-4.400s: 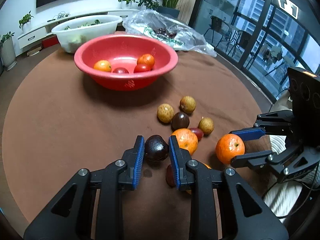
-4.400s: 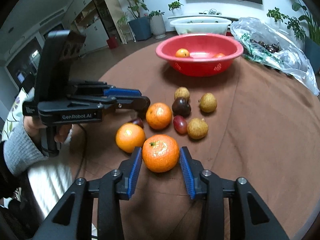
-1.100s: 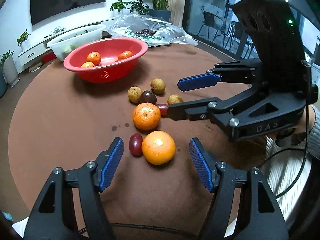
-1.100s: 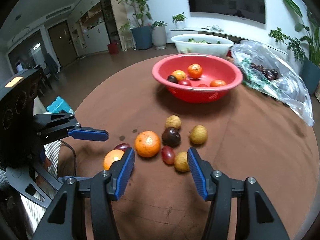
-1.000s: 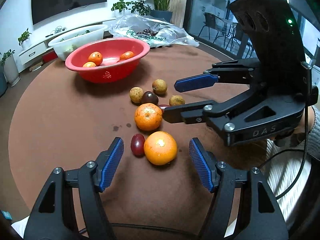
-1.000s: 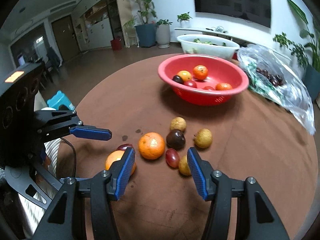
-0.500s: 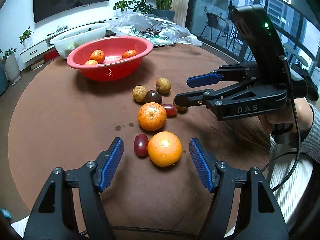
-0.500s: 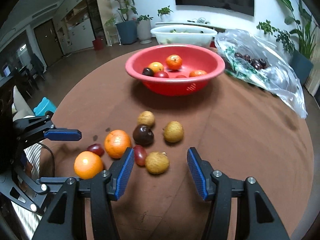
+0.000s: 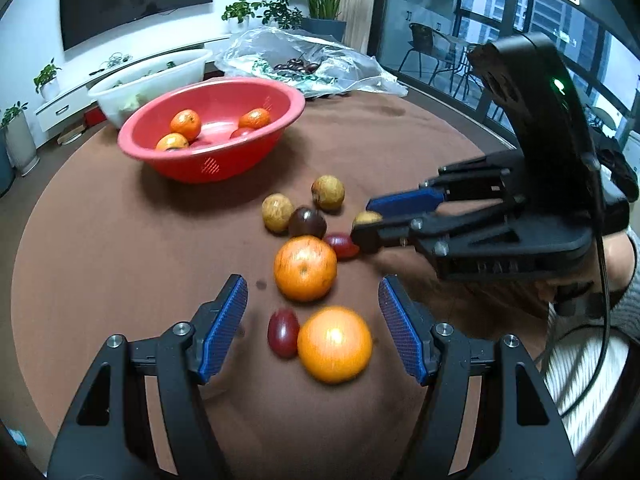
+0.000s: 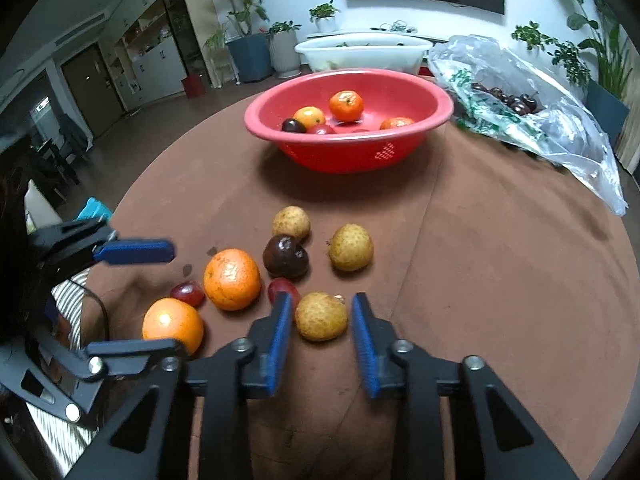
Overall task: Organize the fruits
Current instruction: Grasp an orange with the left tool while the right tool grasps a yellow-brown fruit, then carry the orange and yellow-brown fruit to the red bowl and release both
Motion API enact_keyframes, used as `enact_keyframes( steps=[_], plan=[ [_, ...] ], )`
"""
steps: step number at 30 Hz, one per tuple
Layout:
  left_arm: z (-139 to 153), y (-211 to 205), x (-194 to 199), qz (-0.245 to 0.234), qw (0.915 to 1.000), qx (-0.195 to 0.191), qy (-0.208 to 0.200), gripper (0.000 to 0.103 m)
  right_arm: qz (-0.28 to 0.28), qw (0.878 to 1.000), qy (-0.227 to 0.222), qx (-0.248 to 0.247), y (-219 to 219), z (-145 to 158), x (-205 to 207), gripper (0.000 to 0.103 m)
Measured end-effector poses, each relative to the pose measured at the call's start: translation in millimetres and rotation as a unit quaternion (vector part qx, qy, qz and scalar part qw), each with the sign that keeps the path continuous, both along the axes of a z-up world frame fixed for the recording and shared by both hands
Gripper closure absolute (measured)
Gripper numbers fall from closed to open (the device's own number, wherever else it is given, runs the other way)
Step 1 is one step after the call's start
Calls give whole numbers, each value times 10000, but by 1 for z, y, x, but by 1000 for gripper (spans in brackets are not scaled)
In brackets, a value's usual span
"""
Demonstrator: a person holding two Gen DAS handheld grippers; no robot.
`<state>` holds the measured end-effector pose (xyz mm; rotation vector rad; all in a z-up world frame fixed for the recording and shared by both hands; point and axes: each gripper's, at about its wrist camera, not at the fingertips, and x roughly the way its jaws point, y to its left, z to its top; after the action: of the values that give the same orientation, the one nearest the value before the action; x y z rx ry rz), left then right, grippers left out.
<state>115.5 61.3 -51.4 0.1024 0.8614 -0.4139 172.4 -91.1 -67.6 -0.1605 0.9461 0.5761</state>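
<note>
A red bowl (image 9: 208, 128) (image 10: 352, 120) at the back of the round brown table holds oranges and dark fruit. Loose fruit lies in front of it. My left gripper (image 9: 312, 320) is open around the near orange (image 9: 334, 344) and a small red fruit (image 9: 283, 333), not touching them. A second orange (image 9: 305, 268) lies just beyond. My right gripper (image 10: 320, 316) is open with its pads either side of a tan fruit (image 10: 321, 316). It also shows in the left wrist view (image 9: 366, 224).
A dark plum (image 10: 285, 257), two more tan fruits (image 10: 351, 247) (image 10: 291, 222) and a red grape (image 10: 282, 287) lie between the grippers and the bowl. A white tub (image 10: 364, 54) and a plastic bag of cherries (image 10: 520, 108) sit behind the bowl.
My right gripper has come down and forward onto the tan fruit and narrowed around it. My left gripper has edged forward over the near orange, still wide open.
</note>
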Motion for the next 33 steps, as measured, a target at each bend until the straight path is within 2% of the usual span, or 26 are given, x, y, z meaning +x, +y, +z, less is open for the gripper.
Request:
enact_keyframes(
  steps=[13,16,19,25,33],
  plan=[
    [-16,-9,53,-164,9985,-165,489,37,-100,9993,201,314,-13,-1,3,73],
    [-22,-8,57,-272,9971,-276,652,59,-119,9992,206,331,-14,-1,4,73],
    [-23,-6,58,-294,9976,-218,590,68,-130,9991,210,342,-14,-1,4,73],
    [-21,-1,55,-289,9974,-319,582,69,-137,9988,250,390,-15,-2,3,73],
    [4,17,48,-157,9970,-668,361,69,-122,9976,251,627,-16,6,1,73]
  ],
)
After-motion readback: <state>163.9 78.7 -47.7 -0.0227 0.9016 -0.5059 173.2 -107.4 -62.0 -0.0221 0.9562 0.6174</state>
